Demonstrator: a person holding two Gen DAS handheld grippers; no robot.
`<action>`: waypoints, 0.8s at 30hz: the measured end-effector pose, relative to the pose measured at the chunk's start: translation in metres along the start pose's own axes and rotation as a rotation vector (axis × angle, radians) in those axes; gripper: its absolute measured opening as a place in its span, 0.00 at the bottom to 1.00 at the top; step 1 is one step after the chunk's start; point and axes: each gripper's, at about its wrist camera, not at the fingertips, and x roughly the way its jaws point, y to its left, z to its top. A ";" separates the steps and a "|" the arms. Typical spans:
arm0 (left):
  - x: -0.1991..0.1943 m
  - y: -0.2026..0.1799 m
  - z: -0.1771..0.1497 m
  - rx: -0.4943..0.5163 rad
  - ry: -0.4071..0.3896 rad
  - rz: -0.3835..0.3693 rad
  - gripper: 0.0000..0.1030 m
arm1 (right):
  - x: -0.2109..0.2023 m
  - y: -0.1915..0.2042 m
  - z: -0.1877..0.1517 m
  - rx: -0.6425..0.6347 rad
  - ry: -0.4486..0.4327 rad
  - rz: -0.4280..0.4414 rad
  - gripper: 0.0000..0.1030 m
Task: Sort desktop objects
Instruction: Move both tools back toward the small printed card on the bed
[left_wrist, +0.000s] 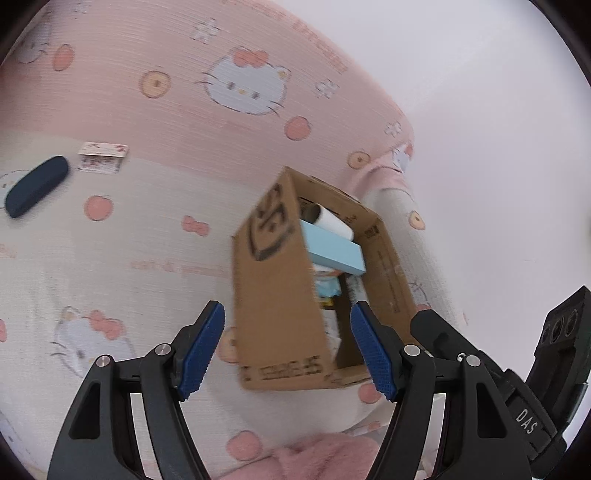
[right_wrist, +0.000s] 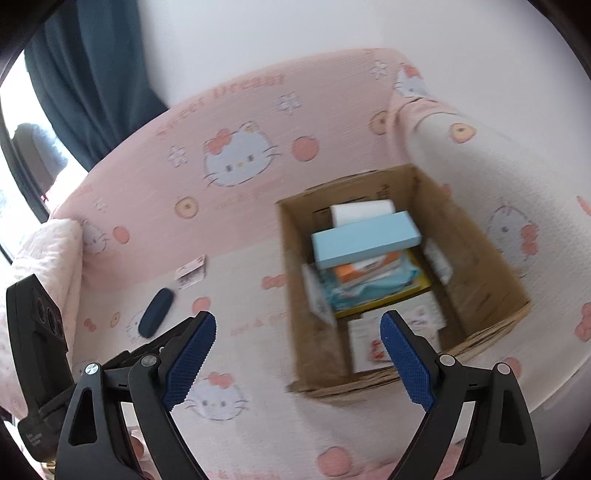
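Both hand-held grippers hover with jaws spread wide and nothing between their blue pads. From the right wrist view, the right gripper (right_wrist: 297, 356) hangs above the near end of an open cardboard box (right_wrist: 484, 258), which stands on a pink and white cartoon-cat patterned cover (right_wrist: 236, 280). Inside the box a light blue carton (right_wrist: 364, 238) lies on top of a pile of papers and packets, with a white roll (right_wrist: 360, 210) just behind it. In the left wrist view, the left gripper (left_wrist: 288, 345) sits close in front of the same box (left_wrist: 273, 288), facing its printed side wall. Well away to the left, on the cover, lie a dark blue glasses case (left_wrist: 37, 186) and, just beside it, a small printed packet (left_wrist: 103, 157).
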 end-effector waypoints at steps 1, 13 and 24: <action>-0.004 0.007 0.000 -0.002 -0.004 0.004 0.72 | 0.003 0.007 -0.002 -0.005 0.004 0.005 0.88; -0.019 0.140 0.014 -0.121 -0.030 0.045 0.72 | 0.097 0.087 -0.030 -0.034 0.118 0.090 0.88; 0.000 0.228 0.034 0.003 -0.025 0.148 0.72 | 0.224 0.082 -0.051 0.209 0.282 0.253 0.88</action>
